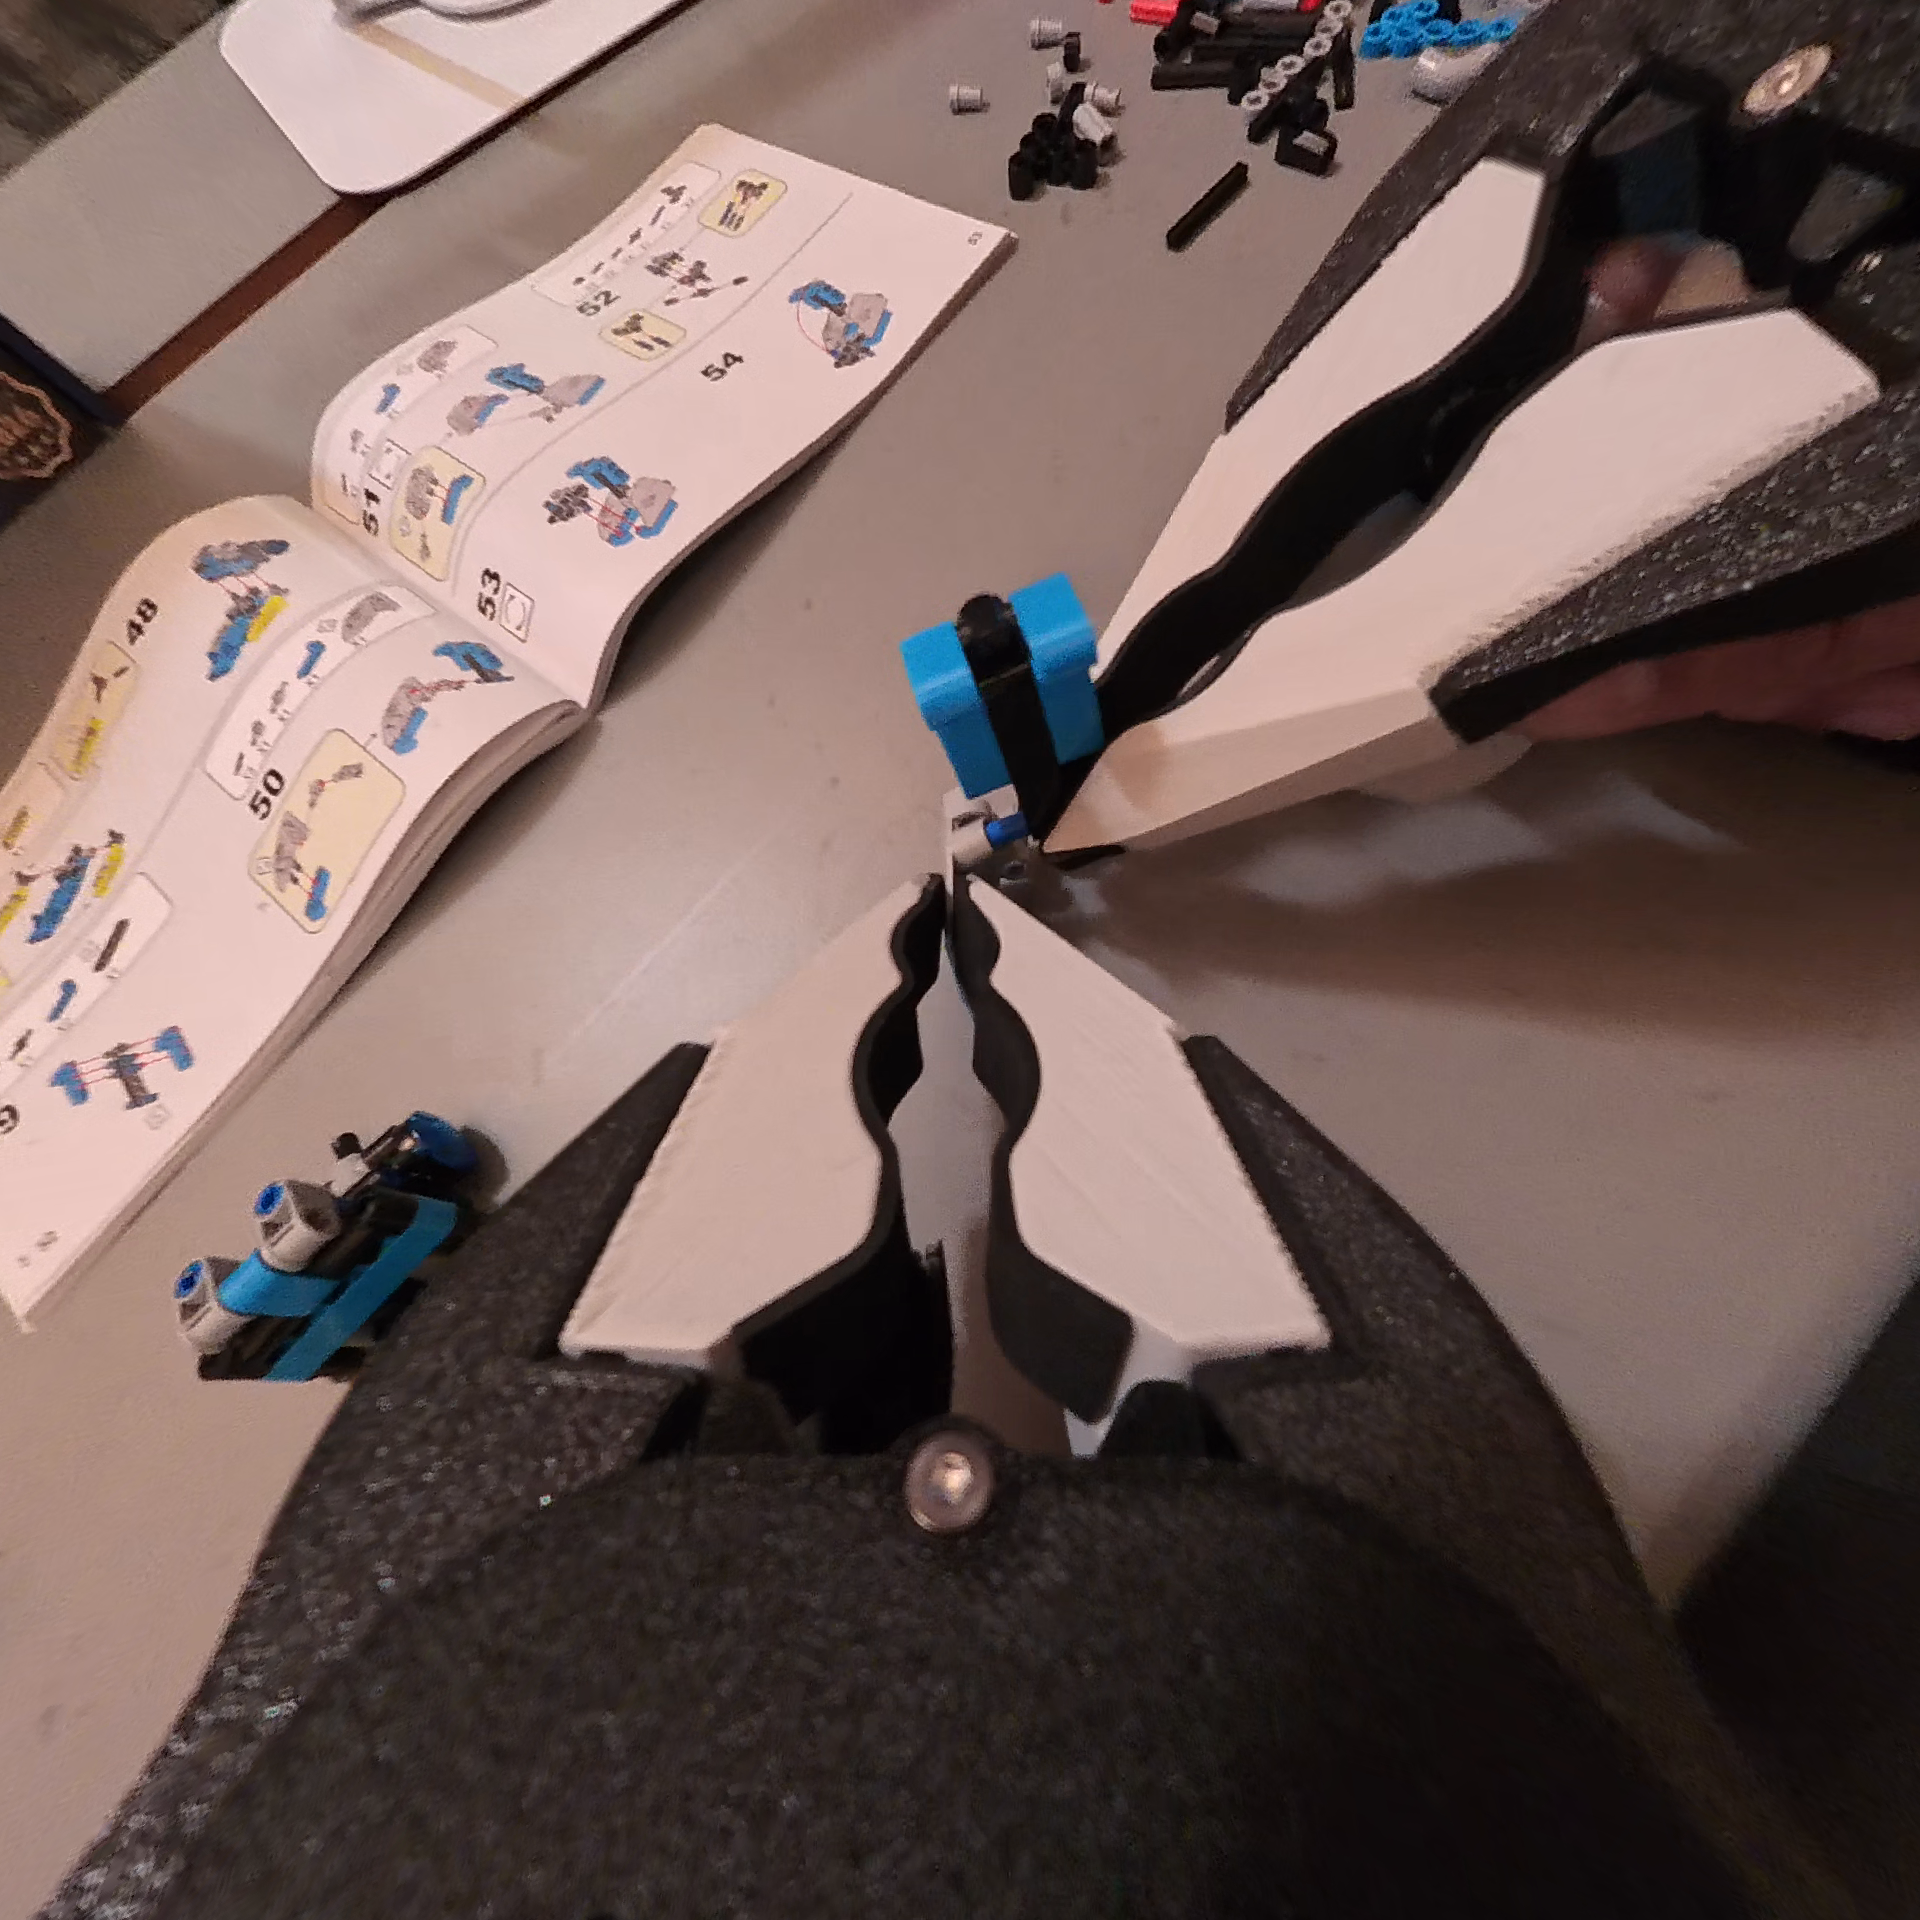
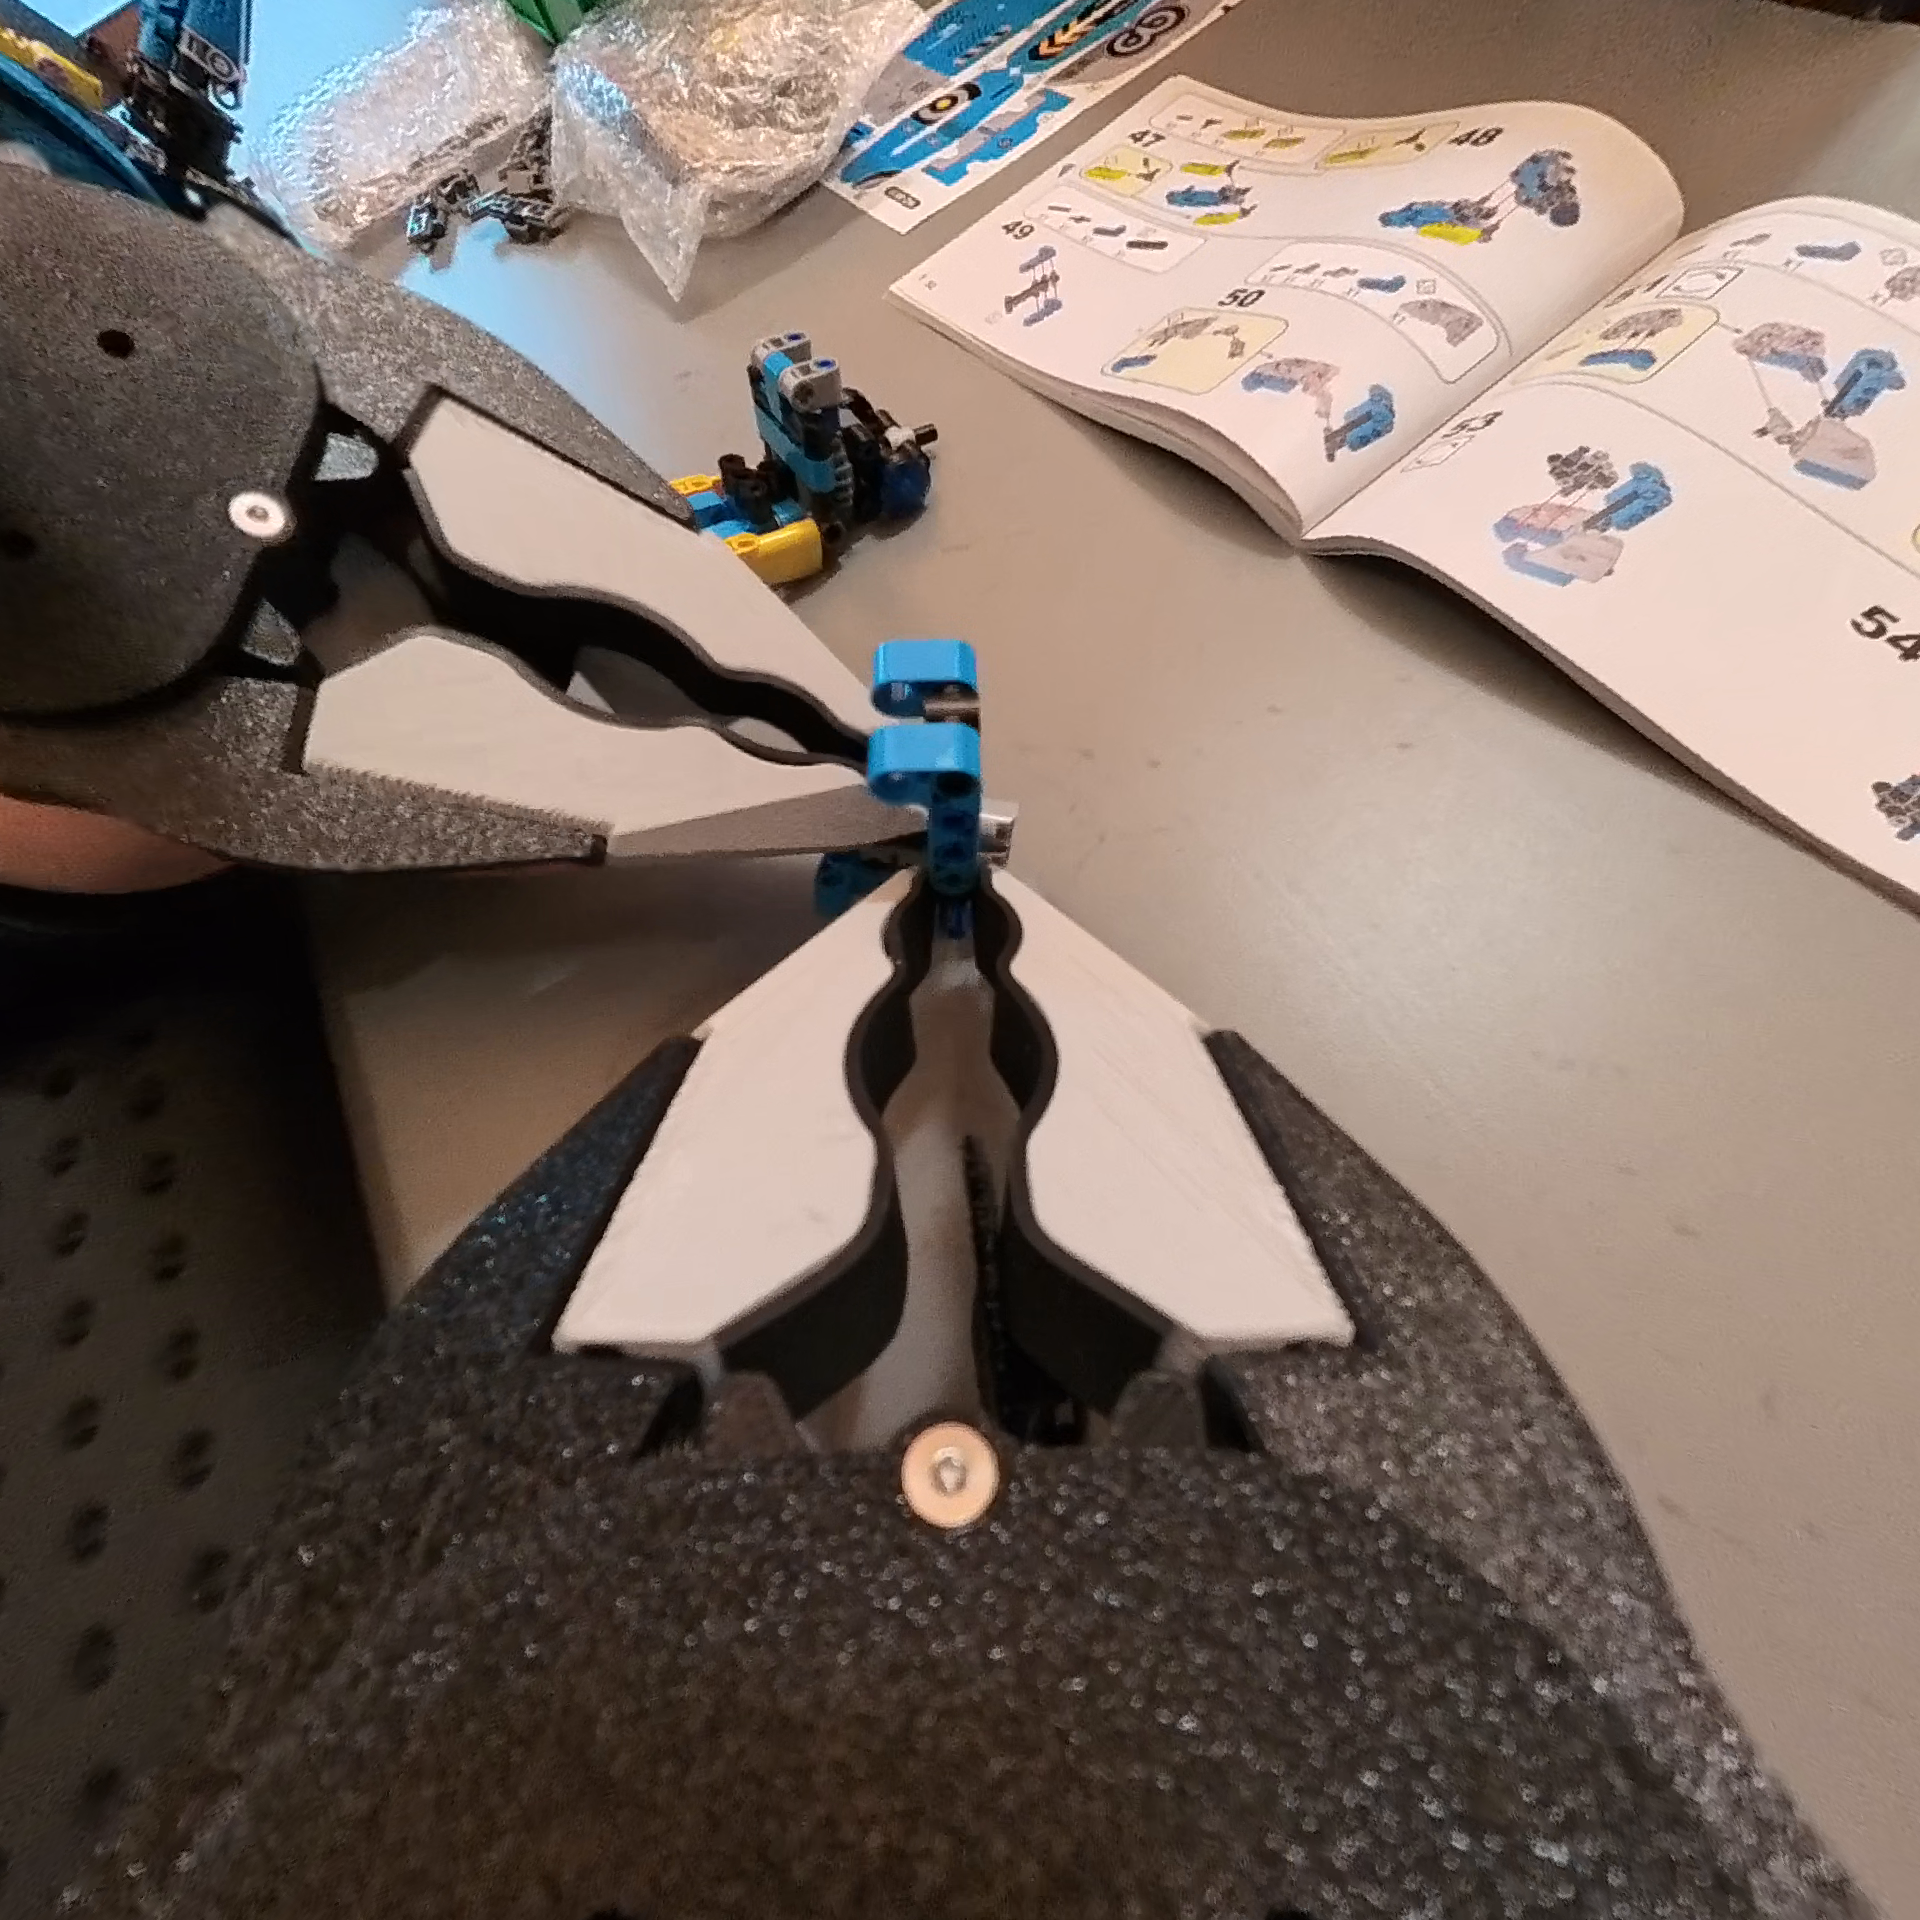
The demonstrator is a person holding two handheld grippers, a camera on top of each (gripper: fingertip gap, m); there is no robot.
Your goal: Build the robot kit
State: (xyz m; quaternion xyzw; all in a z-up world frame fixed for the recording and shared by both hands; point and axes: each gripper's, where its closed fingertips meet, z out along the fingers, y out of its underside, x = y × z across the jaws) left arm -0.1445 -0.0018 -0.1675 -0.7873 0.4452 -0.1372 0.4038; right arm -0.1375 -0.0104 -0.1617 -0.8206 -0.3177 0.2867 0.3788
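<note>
The right gripper [image 2: 951, 896] is almost shut. Its two tips pinch the bottom of the small blue build [image 2: 925, 764], which stands up just above the grey table [image 1: 1455, 1091], in the middle of both views.

The left gripper [image 1: 951, 891] is almost shut too. Its tips sit right at the little grey bit at the foot of that build. Whether they pinch it or only touch it is hard to tell.

The small blue build is only a few pieces so far: two blue hooks, a black bar and a grey bit.

In the right wrist view, a second little build [image 2: 821, 457] in blue, black and yellow rests on the table at 11 o'clock, well apart from the grippers. The open booklet [image 2: 1455, 364] lies at 2 o'clock. Clear bags [image 2: 675, 104] with more pieces sit at 12 o'clock, with a sticker sheet [image 2: 987, 104] beside them.

In the left wrist view, many loose pieces [image 1: 1247, 73] lie at 1 o'clock, joined to nothing.
</note>
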